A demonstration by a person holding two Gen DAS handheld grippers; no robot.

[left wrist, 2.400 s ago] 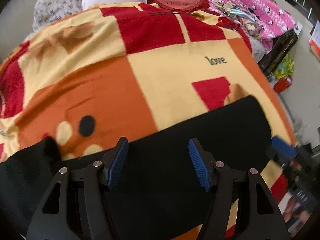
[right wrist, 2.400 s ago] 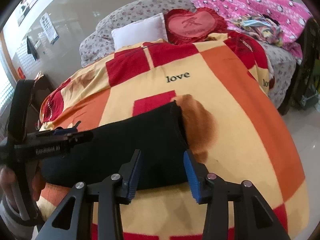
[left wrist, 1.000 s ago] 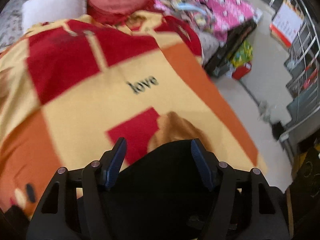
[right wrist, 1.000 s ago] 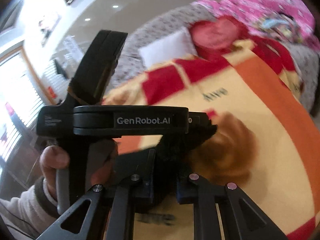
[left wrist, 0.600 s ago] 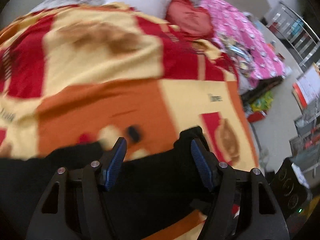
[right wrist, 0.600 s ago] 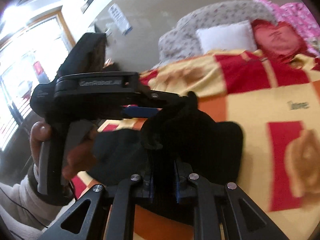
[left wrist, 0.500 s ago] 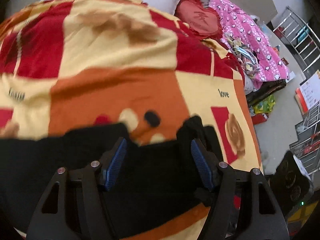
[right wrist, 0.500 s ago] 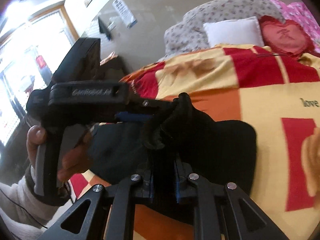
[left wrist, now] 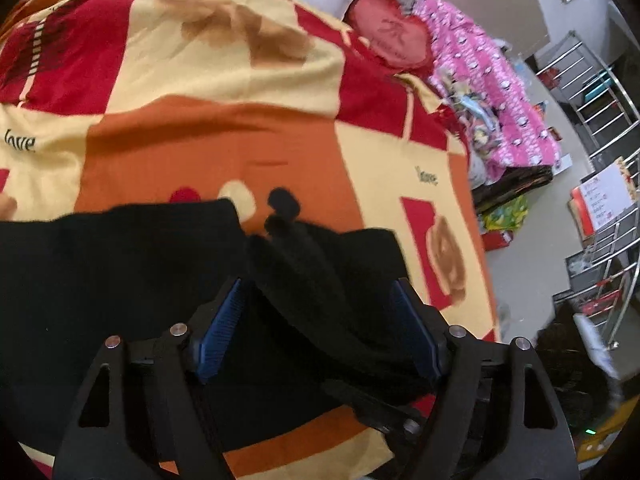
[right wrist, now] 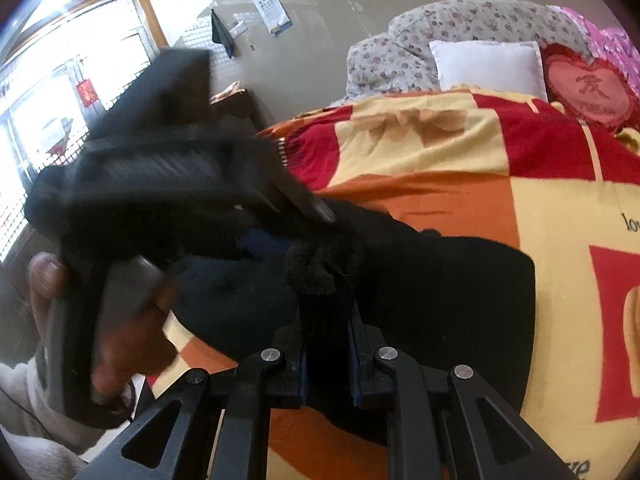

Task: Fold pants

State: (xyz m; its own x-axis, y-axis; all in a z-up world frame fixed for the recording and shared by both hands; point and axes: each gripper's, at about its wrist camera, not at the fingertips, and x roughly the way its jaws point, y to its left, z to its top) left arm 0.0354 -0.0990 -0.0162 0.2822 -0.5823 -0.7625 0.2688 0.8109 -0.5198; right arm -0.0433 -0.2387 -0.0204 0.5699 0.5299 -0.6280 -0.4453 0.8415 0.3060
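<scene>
Closest to me, my right gripper (right wrist: 327, 316) is clamped tight on a bunched fold of the black pants (right wrist: 440, 300), the fabric pinched between its pads and puffing out just above them. My left gripper (left wrist: 320, 328) has just been spreading its jaws and now stands wide apart, with a raised ridge of the pants (left wrist: 120, 280) lying between the blue pads (left wrist: 220, 328) but not pressed by them. In the right wrist view that left gripper (right wrist: 280, 236) sits just to the left, blurred, held by a hand (right wrist: 108, 312) with a pale fleecy sleeve (right wrist: 36, 432) below it. The pants lie across the near part of the bed, on the orange, yellow and red patchwork blanket (left wrist: 208, 92), one end doubled over toward the middle. Farther back I see a white pillow (right wrist: 490, 64), a red heart-shaped cushion (right wrist: 588, 88) beside it, and pink bedding (left wrist: 492, 80) beyond. A metal rack (left wrist: 600, 88) stands off at the right.
</scene>
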